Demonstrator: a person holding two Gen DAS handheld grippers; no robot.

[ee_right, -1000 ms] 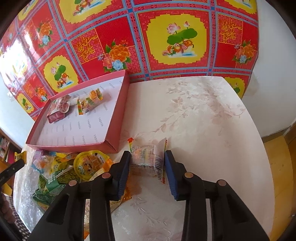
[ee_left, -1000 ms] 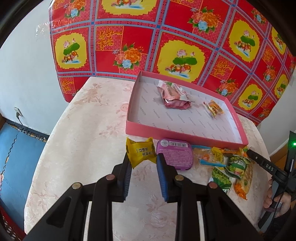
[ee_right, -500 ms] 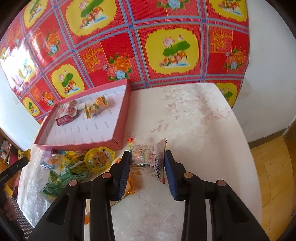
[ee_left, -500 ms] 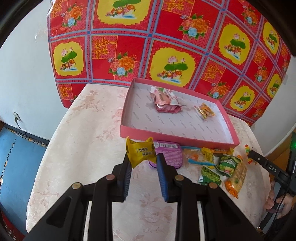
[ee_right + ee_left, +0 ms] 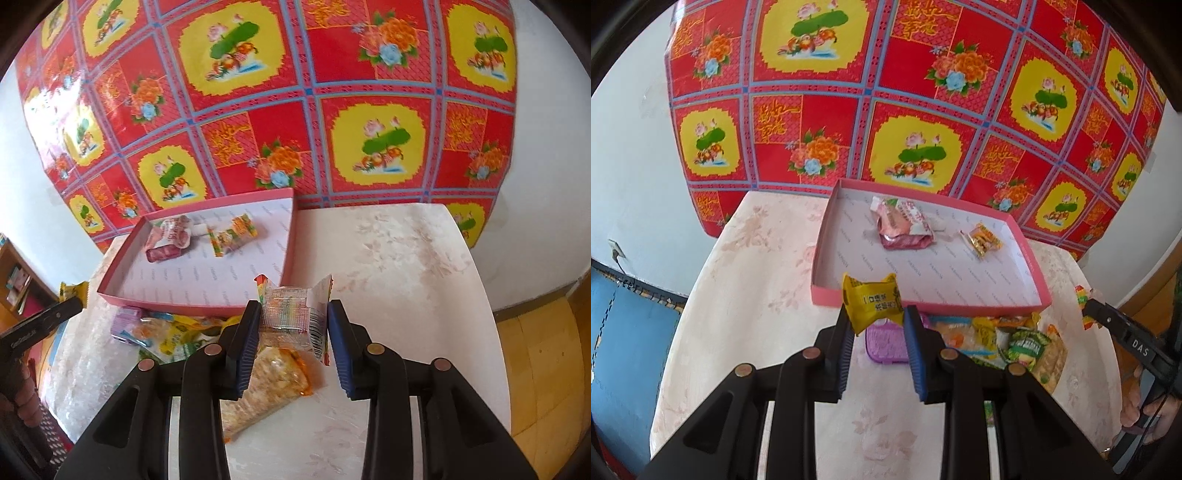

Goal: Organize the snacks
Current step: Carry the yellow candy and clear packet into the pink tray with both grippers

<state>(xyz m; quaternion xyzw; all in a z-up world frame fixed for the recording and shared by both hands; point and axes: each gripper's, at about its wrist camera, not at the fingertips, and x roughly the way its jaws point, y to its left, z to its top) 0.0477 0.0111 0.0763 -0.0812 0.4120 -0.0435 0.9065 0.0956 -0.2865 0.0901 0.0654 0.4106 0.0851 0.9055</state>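
My left gripper (image 5: 877,317) is shut on a yellow snack packet (image 5: 872,302), held above the table just before the near wall of the pink tray (image 5: 923,302). Inside the tray lie a pink wrapped snack (image 5: 903,229) and a small orange packet (image 5: 984,240). My right gripper (image 5: 293,321) is shut on a clear packet with coloured print (image 5: 291,317), lifted off the table to the right of the pink tray (image 5: 184,298). Loose snacks (image 5: 1008,339) lie heaped before the tray, among them a purple tub (image 5: 884,341) and an orange-edged clear bag (image 5: 269,384).
A round table with a pale floral cloth (image 5: 746,295) carries everything. A red and yellow patterned sheet (image 5: 905,92) hangs behind it. The other gripper and a hand (image 5: 1137,417) show at the right edge of the left wrist view. Wooden floor (image 5: 546,369) lies to the right.
Both grippers have risen with their packets still held. The table and tray look further away, and the tray sits lower in both views.
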